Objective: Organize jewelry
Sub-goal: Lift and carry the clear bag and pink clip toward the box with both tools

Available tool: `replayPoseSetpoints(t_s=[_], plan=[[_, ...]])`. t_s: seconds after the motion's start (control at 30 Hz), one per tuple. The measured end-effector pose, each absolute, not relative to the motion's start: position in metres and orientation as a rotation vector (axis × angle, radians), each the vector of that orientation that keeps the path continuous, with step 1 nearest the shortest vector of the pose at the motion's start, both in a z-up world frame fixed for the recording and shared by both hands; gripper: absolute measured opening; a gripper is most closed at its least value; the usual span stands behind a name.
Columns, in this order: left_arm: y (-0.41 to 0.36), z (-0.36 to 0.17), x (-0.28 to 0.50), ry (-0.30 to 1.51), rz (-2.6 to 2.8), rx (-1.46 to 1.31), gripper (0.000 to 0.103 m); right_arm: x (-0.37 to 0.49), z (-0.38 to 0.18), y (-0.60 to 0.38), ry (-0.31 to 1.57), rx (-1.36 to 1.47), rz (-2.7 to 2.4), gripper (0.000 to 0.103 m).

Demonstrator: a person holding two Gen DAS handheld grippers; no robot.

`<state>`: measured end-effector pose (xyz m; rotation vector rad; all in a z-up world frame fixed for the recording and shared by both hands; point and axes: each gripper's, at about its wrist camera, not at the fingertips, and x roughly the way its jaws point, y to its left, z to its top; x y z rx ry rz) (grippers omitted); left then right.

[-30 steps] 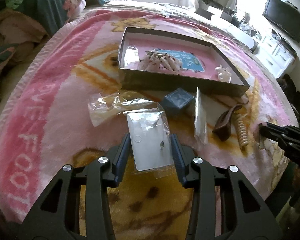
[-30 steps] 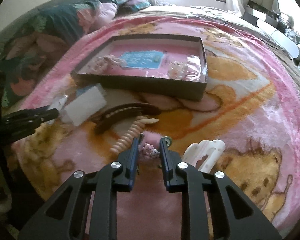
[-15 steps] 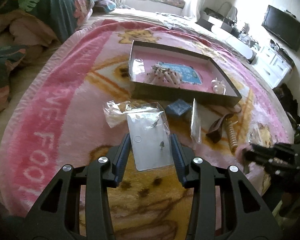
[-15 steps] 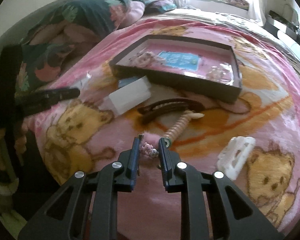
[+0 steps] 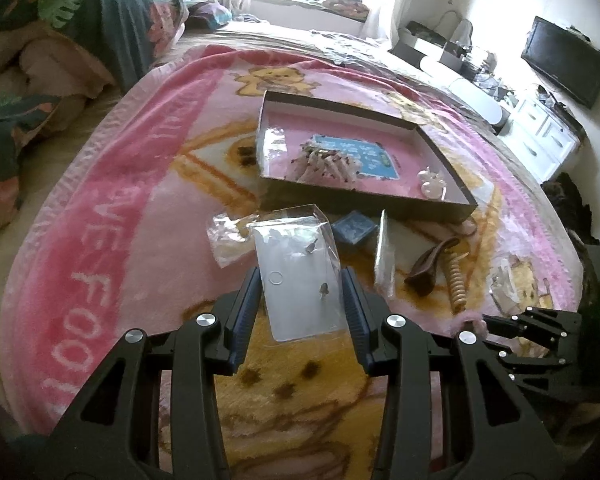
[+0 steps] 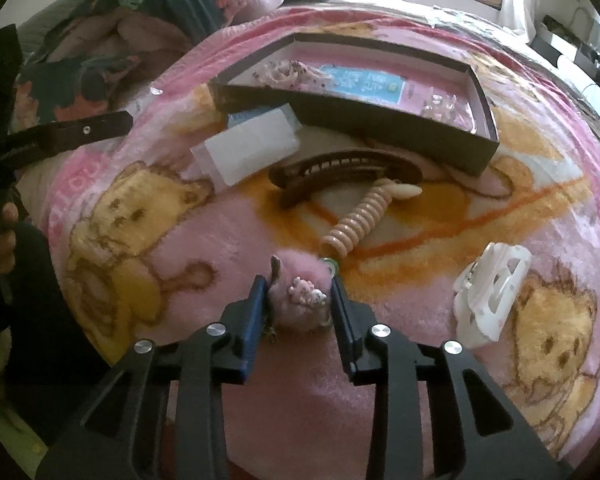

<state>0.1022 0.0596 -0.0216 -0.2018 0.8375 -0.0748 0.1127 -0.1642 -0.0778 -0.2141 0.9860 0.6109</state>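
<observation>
My left gripper (image 5: 300,276) is shut on a white earring card in a clear bag (image 5: 298,276) and holds it above the blanket. My right gripper (image 6: 300,286) is shut on a fluffy pink hair clip (image 6: 300,300) with a small pink charm, lifted off the blanket; it also shows in the left wrist view (image 5: 486,322). The dark tray (image 5: 440,206) with a pink floor lies ahead and holds a bead cluster (image 5: 326,164), a blue card (image 5: 360,154) and a small white piece (image 5: 432,182). The tray shows in the right wrist view (image 6: 380,120) too.
On the pink bear blanket lie a brown hair clip (image 6: 340,170), a peach spiral tie (image 6: 358,222), a white claw clip (image 6: 490,294), a clear packet (image 6: 248,148), a blue box (image 5: 354,228) and another clear bag (image 5: 228,234). Bedding is piled at the left (image 5: 40,60).
Both grippers have risen and pulled back with their loads; the tray looks farther away. The right gripper has lifted the pink clip off the blanket and turned left.
</observation>
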Motion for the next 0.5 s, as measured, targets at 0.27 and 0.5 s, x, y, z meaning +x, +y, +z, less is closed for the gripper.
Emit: replayPoseSetpoints(t_s=[0.27,0.5], plan=[[0.051,0.006,0.121,0.783,-0.095,-0.178,0.033,0.117,-0.022,-0.169,0.853,-0.162,0.664,0.028],[0.041,0.024,0.138,0.748,-0.112,-0.155,0.033,0.128,0.015,-0.172,0.761,-0.154,0.649,0.028]])
